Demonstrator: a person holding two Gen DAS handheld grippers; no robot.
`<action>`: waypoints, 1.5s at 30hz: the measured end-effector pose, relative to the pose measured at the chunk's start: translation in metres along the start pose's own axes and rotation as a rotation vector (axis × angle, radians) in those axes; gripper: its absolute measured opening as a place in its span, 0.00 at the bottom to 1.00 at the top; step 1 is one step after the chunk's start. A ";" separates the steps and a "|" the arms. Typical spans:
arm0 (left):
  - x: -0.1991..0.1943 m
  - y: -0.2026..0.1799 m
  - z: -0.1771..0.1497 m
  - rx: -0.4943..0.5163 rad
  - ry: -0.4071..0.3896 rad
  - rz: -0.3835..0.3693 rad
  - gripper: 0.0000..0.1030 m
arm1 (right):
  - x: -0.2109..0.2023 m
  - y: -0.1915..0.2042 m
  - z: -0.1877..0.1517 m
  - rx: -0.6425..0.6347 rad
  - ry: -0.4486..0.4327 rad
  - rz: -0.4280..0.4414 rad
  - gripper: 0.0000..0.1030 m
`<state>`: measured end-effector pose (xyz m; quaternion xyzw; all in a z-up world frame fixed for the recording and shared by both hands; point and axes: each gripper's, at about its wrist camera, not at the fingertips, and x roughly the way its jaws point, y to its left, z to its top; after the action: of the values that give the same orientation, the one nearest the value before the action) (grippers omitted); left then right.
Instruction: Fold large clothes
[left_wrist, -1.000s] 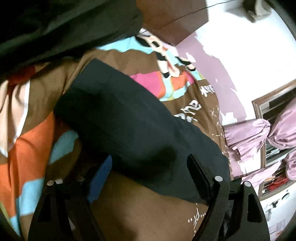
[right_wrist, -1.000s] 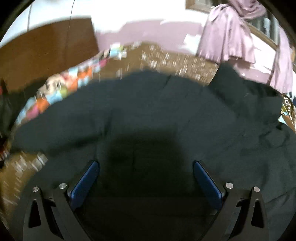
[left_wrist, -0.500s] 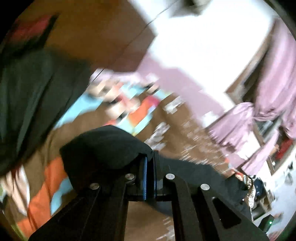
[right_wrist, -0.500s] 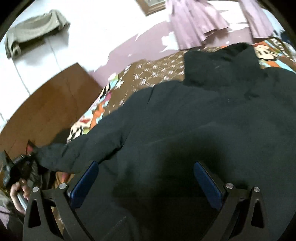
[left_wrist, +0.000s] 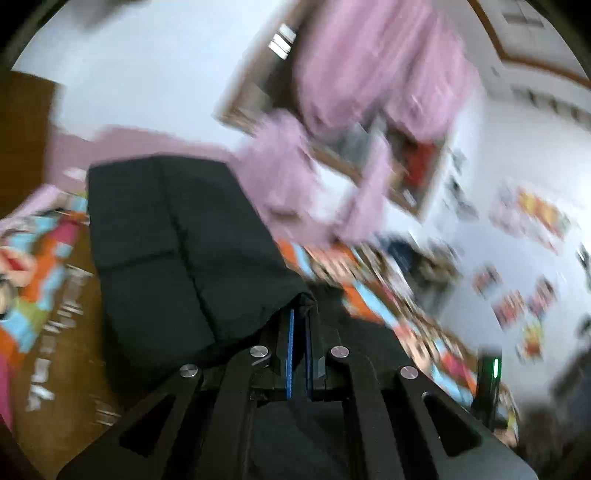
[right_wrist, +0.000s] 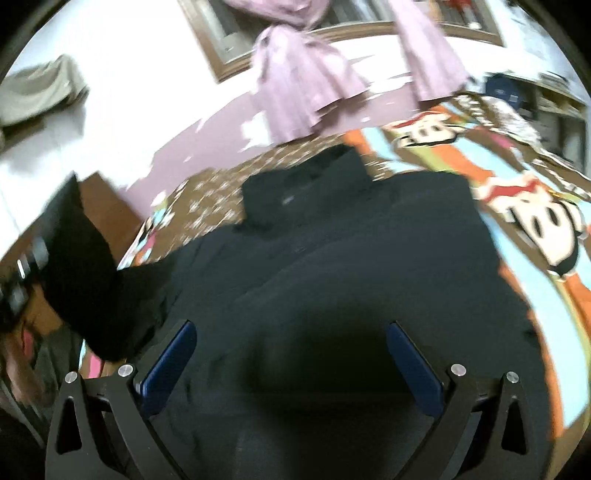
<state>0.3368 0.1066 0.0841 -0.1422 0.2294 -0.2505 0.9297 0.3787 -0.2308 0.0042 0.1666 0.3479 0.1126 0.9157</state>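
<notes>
Left gripper (left_wrist: 299, 328) clamped on jacket sleeve (left_wrist: 177, 251), lifted off the bedspread (left_wrist: 48, 295). Right gripper (right_wrist: 291, 354) jaws wide, empty, over the black jacket (right_wrist: 369, 258) spread mid-bed, collar toward far edge. First sleeve fold apparently underway; body unfolded.

Dim indoor light, heavy motion blur, fisheye-warped dark edges, black shadow mid-frame

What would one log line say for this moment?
left hand-held gripper: shut on jacket sleeve | right hand-held gripper: open over jacket
</notes>
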 end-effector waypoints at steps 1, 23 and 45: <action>0.016 -0.012 -0.008 0.020 0.064 -0.050 0.02 | -0.005 -0.008 0.002 0.016 -0.004 -0.015 1.00; 0.069 -0.038 -0.116 0.053 0.499 -0.257 0.59 | 0.033 -0.051 -0.022 0.465 0.199 0.233 1.00; 0.019 0.052 -0.110 -0.029 0.343 0.135 0.74 | 0.021 -0.079 -0.049 0.607 0.043 0.389 1.00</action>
<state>0.3176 0.1234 -0.0365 -0.0950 0.3971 -0.2048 0.8896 0.3684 -0.2854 -0.0727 0.4917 0.3464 0.1798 0.7784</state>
